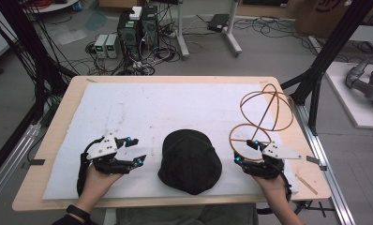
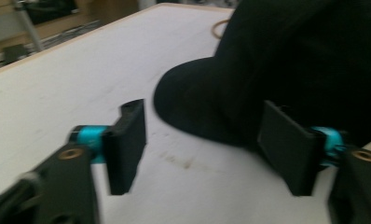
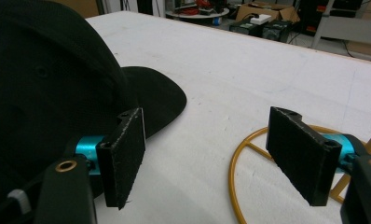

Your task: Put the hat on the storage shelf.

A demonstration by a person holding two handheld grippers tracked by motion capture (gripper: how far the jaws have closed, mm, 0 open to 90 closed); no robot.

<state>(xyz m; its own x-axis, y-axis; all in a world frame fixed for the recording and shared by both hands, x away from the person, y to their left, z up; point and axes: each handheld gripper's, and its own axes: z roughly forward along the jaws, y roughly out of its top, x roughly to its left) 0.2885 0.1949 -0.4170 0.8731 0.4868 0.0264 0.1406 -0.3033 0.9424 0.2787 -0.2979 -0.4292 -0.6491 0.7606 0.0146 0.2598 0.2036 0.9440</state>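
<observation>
Right now the person is holding the left gripper [image 1: 137,151] at nine o'clock of the black cap [image 1: 190,161] and the right gripper [image 1: 244,152] at three o'clock, both with jaws spread and nothing between them. That cap is sitting crown-up on the white mat [image 1: 142,110], brim towards twelve. It looks light and floppy; I'd pinch the crown's lower edge on either side. Behind the right gripper the wire stand [image 1: 263,117] is holding nothing.

Cap [image 1: 190,161] on the mat [image 1: 166,108] between both tongs, wire stand [image 1: 262,119] behind the right tongs [image 1: 245,152].
</observation>
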